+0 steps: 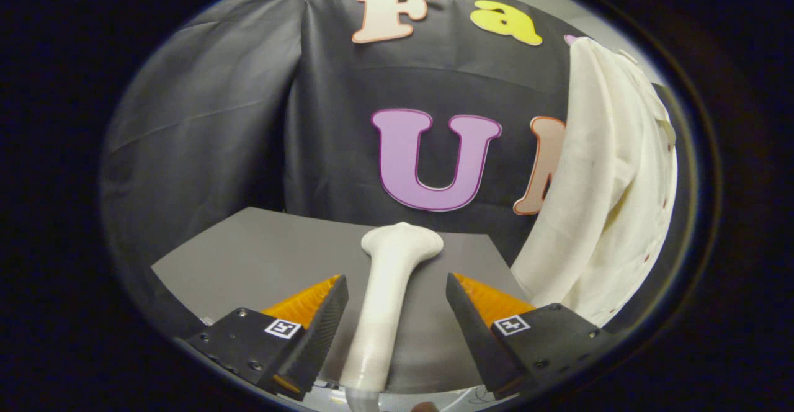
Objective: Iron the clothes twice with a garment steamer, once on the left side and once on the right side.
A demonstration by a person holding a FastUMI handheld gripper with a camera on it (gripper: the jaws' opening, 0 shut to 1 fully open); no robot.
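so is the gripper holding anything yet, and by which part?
Nothing held. The gripper is open, its fingers either side of the steamer handle, gaps on both sides.

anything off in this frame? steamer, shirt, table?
Nothing stands out. The steamer lies on the grey table between the open fingers of the hand-held gripper, untouched by either. The white shirt hangs beyond them, to the right, draped with ordinary folds. No spill or damage shows.

Gripper (397, 288) low over grey surface (248, 257), pointing toward booth wall. Jaws spread wide, level with each other. Steamer handle (388, 300) lies between jaws, gap each side, neither jaw touching it.
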